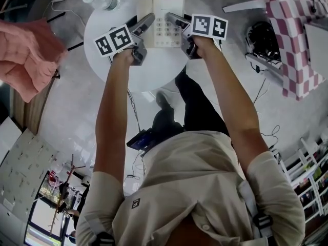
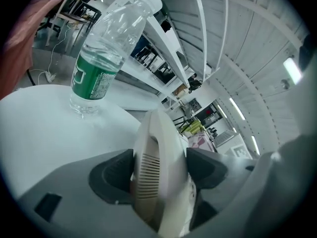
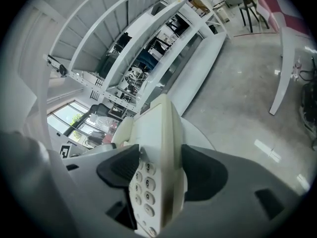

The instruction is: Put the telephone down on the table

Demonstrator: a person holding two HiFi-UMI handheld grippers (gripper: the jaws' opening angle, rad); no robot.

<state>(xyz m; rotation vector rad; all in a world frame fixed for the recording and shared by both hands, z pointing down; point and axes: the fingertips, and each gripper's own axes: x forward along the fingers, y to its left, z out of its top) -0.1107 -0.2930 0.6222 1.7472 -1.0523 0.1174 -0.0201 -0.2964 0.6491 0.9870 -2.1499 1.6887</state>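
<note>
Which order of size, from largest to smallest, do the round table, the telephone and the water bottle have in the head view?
1. round table, by far the largest.
2. telephone, which covers only a part of the tabletop.
3. water bottle, the smallest.
The telephone may be slightly nearer the camera, but the gaps are wide.

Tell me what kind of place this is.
Probably a large open workspace or lab, not a home: a polished grey floor with loose cables, a small round white table bearing a telephone and a water bottle, and long white shelving holding gear behind.
</note>
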